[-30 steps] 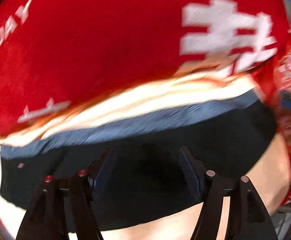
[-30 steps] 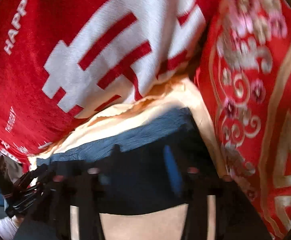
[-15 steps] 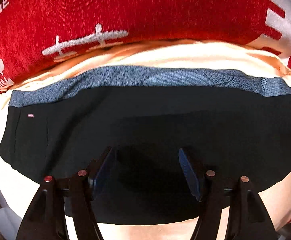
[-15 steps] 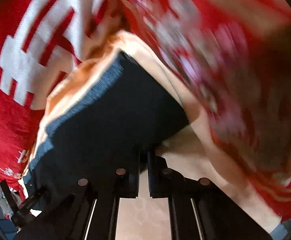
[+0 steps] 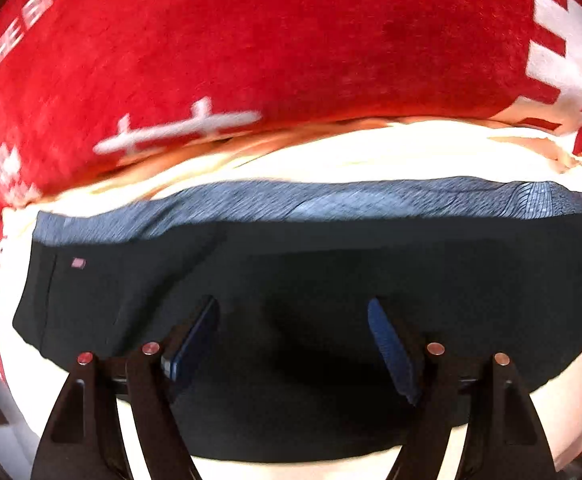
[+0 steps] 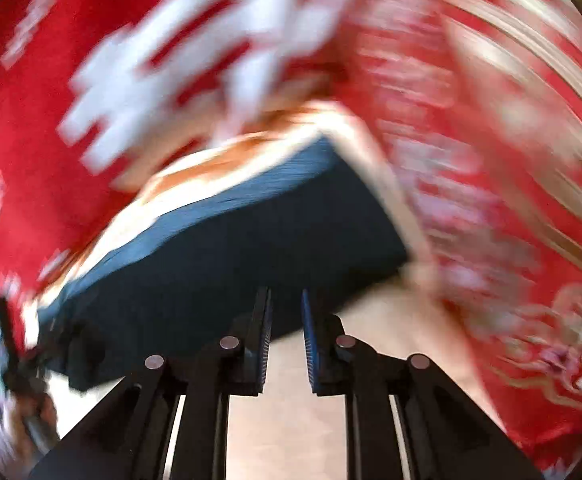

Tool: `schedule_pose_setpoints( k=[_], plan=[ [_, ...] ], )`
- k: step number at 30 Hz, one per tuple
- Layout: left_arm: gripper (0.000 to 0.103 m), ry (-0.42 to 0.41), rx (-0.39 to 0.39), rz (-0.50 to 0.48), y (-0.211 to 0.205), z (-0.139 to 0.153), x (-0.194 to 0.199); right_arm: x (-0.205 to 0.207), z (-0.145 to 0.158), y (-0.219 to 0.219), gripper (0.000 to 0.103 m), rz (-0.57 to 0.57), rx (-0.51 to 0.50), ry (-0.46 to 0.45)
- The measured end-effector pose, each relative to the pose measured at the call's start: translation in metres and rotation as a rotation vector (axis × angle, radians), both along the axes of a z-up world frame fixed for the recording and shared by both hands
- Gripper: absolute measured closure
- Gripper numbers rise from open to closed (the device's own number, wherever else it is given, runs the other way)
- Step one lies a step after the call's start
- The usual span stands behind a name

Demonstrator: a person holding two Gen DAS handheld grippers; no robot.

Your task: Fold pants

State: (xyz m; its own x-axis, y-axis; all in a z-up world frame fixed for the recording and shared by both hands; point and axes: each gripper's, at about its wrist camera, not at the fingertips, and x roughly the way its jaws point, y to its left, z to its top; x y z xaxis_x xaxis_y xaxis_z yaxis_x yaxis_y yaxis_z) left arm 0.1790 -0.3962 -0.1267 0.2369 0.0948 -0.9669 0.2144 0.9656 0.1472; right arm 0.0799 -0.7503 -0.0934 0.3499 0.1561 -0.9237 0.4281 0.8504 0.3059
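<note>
A cream bedsheet (image 5: 391, 152) backed by a red blanket (image 5: 251, 48) carries the dark pants (image 5: 331, 272), folded, waistband at the far edge. Left gripper (image 5: 291, 344) spread wide over them; right gripper (image 6: 285, 336) slightly parted, empty. Soft, limp, light cloth: pinch a doubled edge.

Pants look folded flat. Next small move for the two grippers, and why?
Probably back both off. The pants lie as a flat dark block on the cream sheet, gray waistband straight along the far edge. The left gripper is wide open over them, holding nothing. The right gripper is slightly parted at the near edge, no cloth between its fingers.
</note>
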Motion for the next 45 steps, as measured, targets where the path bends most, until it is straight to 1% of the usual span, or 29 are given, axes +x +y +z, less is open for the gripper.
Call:
schedule_pose_setpoints(
  k=[2,4,5,7,8,10,12,13,15,17,19,22,24,25,27,30,31,33,34,35,36,37,38,40,41,43,44,45],
  plan=[
    [0.025,0.005,-0.001,0.0,-0.012,-0.009,0.007,0.033,-0.009,0.032,0.086,0.135,0.041,-0.008],
    [0.025,0.01,0.019,0.016,-0.021,-0.021,0.012,0.058,-0.024,0.055,0.086,0.189,0.064,-0.004],
    [0.025,0.014,0.032,0.03,-0.023,-0.027,0.014,0.078,-0.04,0.071,0.086,0.221,0.088,0.018],
    [0.025,0.005,0.016,0.057,-0.017,-0.032,0.017,0.096,-0.063,0.08,0.086,0.23,0.12,0.061],
    [0.025,0.007,0.011,0.061,-0.014,-0.031,0.017,0.106,-0.075,0.082,0.087,0.227,0.116,0.084],
    [0.025,0.001,0.04,0.043,-0.007,-0.028,0.014,0.111,-0.078,0.073,0.09,0.207,0.097,0.051],
    [0.025,0.008,0.062,0.027,0.01,-0.021,0.011,0.111,-0.076,0.055,0.09,0.149,0.037,0.053],
    [0.025,0.012,0.073,0.022,0.015,-0.018,0.007,0.109,-0.074,0.051,0.086,0.124,0.036,0.058],
    [0.025,0.017,0.084,0.016,0.028,-0.011,-0.004,0.101,-0.064,0.039,0.086,0.097,0.074,0.067],
    [0.025,0.028,0.078,0.025,0.04,-0.008,-0.017,0.087,-0.055,0.039,0.078,0.108,0.079,0.072],
    [0.025,0.048,0.065,0.045,0.047,-0.008,-0.031,0.072,-0.05,0.049,0.073,0.134,0.099,0.084],
    [0.025,0.049,0.053,0.052,0.064,-0.005,-0.047,0.052,-0.041,0.076,0.073,0.172,0.146,0.085],
    [0.025,0.036,0.052,0.037,0.083,-0.001,-0.049,0.051,-0.035,0.092,0.073,0.205,0.178,0.081],
    [0.025,0.028,0.051,0.031,0.092,0.001,-0.05,0.054,-0.03,0.108,0.073,0.24,0.198,0.072],
    [0.025,0.003,0.052,0.023,0.132,0.001,-0.042,0.063,-0.023,0.133,0.073,0.314,0.212,0.053],
    [0.025,-0.031,0.047,0.033,0.179,0.004,-0.036,0.089,-0.004,0.198,0.073,0.442,0.235,0.003],
    [0.025,-0.044,0.045,0.035,0.197,0.007,-0.03,0.089,0.002,0.201,0.073,0.464,0.24,-0.004],
    [0.025,-0.079,0.046,0.034,0.226,0.014,-0.017,0.112,0.007,0.246,0.073,0.531,0.249,-0.014],
    [0.025,-0.094,0.05,0.035,0.236,0.018,-0.015,0.12,0.01,0.263,0.07,0.555,0.252,-0.016],
    [0.025,-0.116,0.058,0.042,0.259,0.018,-0.006,0.129,0.013,0.283,0.065,0.583,0.254,-0.02],
    [0.025,-0.129,0.06,0.05,0.268,0.019,-0.003,0.143,0.016,0.311,0.062,0.616,0.256,-0.027],
    [0.025,-0.143,0.059,0.06,0.287,0.016,0.003,0.154,0.015,0.334,0.056,0.641,0.258,-0.033],
    [0.025,-0.154,0.061,0.071,0.303,0.013,0.008,0.171,0.016,0.366,0.054,0.687,0.263,-0.043],
    [0.025,-0.145,0.069,0.097,0.335,0.0,0.015,0.194,0.016,0.411,0.054,0.762,0.275,-0.048],
    [0.025,-0.128,0.062,0.113,0.35,-0.009,0.018,0.21,0.01,0.445,0.054,0.812,0.269,-0.041],
    [0.025,-0.091,0.048,0.148,0.375,-0.029,0.019,0.233,-0.003,0.494,0.054,0.885,0.266,-0.029],
    [0.024,-0.083,0.014,0.157,0.385,-0.034,0.016,0.247,-0.011,0.525,0.054,0.935,0.249,-0.021],
    [0.02,-0.1,-0.029,0.165,0.392,-0.034,0.012,0.254,-0.017,0.542,0.054,0.964,0.237,-0.014]
  ],
)
